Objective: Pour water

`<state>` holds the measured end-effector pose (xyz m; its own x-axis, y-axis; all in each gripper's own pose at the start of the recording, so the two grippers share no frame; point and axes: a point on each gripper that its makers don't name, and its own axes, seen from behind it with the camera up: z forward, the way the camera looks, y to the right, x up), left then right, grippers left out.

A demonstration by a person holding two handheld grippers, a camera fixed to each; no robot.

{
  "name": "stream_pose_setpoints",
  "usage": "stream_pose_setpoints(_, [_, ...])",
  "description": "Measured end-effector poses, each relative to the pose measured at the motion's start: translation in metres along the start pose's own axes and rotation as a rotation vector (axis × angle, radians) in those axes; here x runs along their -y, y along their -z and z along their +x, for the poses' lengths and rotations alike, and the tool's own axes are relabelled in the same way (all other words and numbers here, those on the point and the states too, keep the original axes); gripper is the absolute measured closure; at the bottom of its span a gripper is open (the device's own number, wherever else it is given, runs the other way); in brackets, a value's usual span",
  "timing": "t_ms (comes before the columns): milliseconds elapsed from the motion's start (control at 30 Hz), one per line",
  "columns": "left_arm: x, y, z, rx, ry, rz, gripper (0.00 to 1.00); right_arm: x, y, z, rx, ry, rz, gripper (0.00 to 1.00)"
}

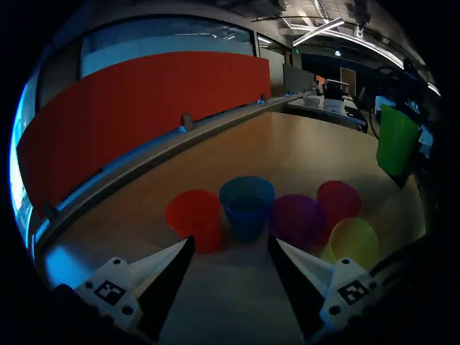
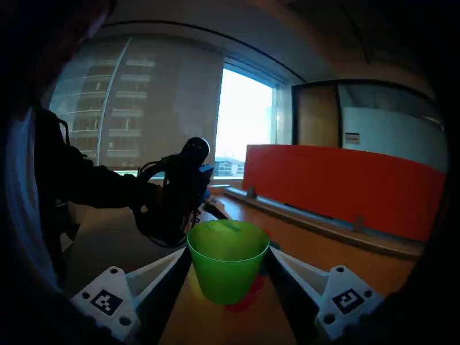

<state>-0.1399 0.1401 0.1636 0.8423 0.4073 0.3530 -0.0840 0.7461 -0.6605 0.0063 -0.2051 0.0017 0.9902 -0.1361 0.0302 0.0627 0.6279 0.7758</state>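
Observation:
Ahead of my open left gripper (image 1: 230,244) a cluster of cups stands on the wooden table (image 1: 299,144): a red cup (image 1: 195,218), a blue cup (image 1: 247,206), a purple cup (image 1: 296,219), a dark red cup (image 1: 339,198) and a yellow cup (image 1: 352,241). Nothing sits between its fingers. My right gripper (image 2: 229,256) is shut on a green cup (image 2: 227,260), held upright above the table. That green cup (image 1: 397,140) also hangs in the air at the right in the left gripper view. The other gripper (image 2: 184,190) and a dark sleeve (image 2: 86,178) appear behind the green cup.
A red partition (image 1: 144,109) runs along the table's left side behind a grey rail (image 1: 144,158). Desks with clutter (image 1: 333,103) stand at the far end. A bright window (image 2: 244,123) and the red partition (image 2: 351,184) lie beyond the green cup.

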Motion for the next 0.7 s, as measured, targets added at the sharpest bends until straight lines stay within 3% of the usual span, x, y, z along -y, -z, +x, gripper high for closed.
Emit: stream_pose_setpoints(700, [-0.008, -0.015, -0.006, 0.071, -0.038, -0.057, 0.07, -0.005, 0.004, -0.007, 0.008, -0.001, -0.009, 0.09])
